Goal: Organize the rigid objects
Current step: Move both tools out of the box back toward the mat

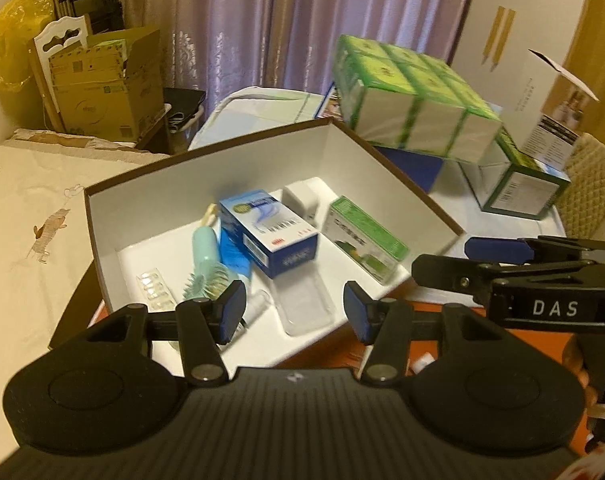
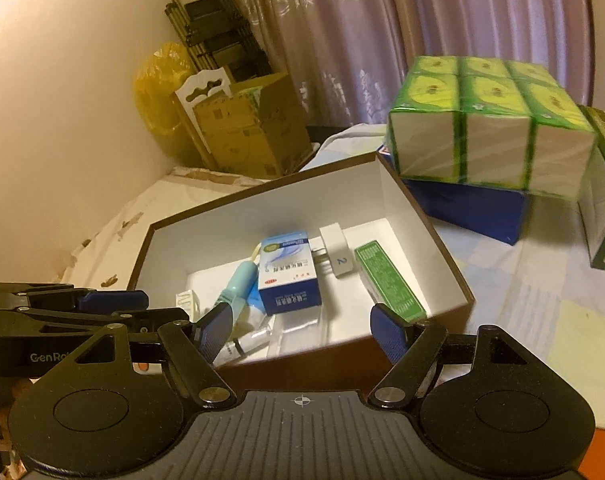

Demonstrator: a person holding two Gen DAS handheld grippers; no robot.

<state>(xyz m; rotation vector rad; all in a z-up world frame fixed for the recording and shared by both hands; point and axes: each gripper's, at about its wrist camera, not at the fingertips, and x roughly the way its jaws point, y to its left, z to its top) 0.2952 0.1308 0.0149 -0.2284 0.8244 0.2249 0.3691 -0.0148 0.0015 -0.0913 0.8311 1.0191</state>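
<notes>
The brown box with white inside is sitting open on the counter, holding the blue-and-white carton and the green carton, both lying with their long axes running from the near rim toward the far wall. The left claw and right claw are hovering side by side over the near rim, jaws apart and gripping nothing. Bare white floor is showing between the cartons, while the tissue pack is crowding the box's far right corner.

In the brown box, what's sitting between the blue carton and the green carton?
A small white block marked 2, toward the back; nearer the front, bare white floor. Clearest in the right wrist view, between blue carton and green carton.
</notes>
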